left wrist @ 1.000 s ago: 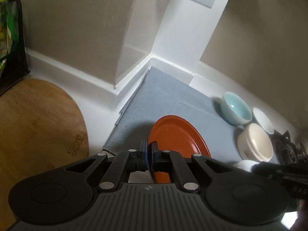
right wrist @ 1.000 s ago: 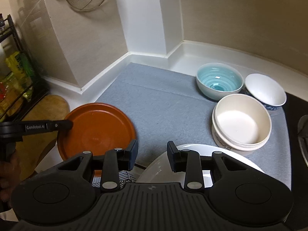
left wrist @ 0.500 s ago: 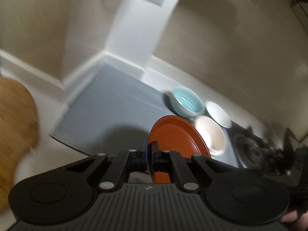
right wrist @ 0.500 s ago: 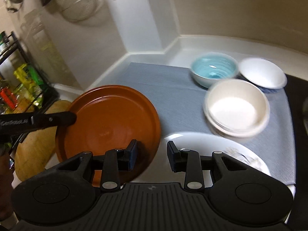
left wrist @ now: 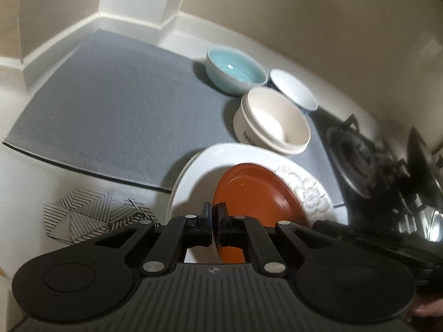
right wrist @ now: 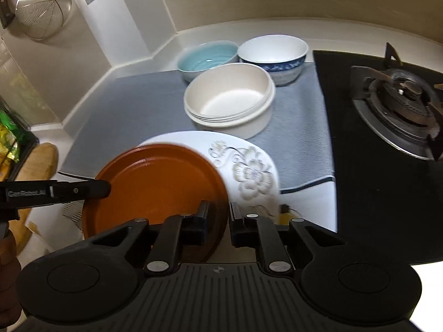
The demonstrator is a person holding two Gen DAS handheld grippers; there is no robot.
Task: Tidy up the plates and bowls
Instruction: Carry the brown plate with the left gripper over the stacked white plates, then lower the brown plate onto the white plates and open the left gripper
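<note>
Now orange plate carried over floral plate, left hand-held gripper clamping it, right hand-held gripper narrowing, seemingly ungripped.

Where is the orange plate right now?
In both views the orange plate sits low in the picture, over the white plate, its left rim pinched by the left gripper, below the cream bowl.

Left hand-held gripper angled downward, jaws clamped, right hand-held gripper angled downward, jaws just narrowing

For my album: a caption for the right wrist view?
Left gripper carries orange plate over flowered white plate.
</note>
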